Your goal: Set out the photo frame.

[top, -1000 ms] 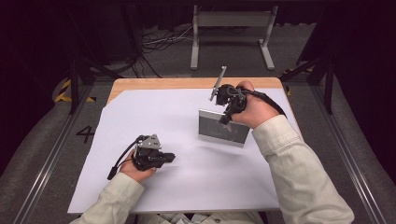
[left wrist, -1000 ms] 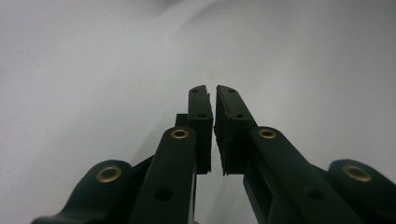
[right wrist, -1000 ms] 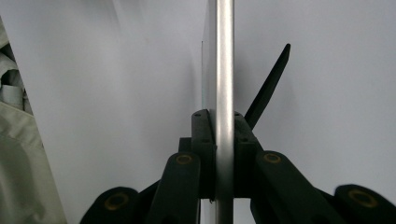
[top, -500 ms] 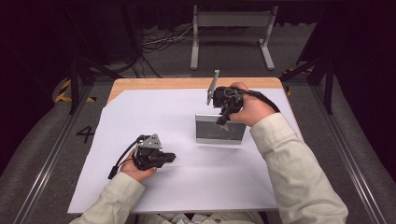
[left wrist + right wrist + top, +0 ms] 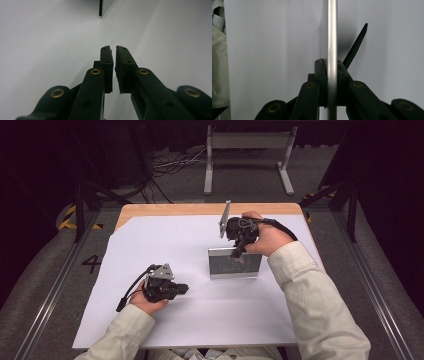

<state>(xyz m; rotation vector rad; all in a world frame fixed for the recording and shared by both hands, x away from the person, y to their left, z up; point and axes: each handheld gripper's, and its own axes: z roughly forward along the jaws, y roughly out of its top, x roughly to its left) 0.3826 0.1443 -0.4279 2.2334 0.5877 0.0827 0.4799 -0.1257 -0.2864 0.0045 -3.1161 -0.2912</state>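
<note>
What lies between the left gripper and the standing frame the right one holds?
Nothing: bare white sheet runs from the left gripper to the frame, seen in the high view and the left gripper view.

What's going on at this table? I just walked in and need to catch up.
A person works with two handheld grippers over a white sheet. The right gripper is clamped on the top edge of an upright silver picture frame, whose black prop leg sticks out behind. The left gripper rests apart, nearly closed and holding nothing.
</note>
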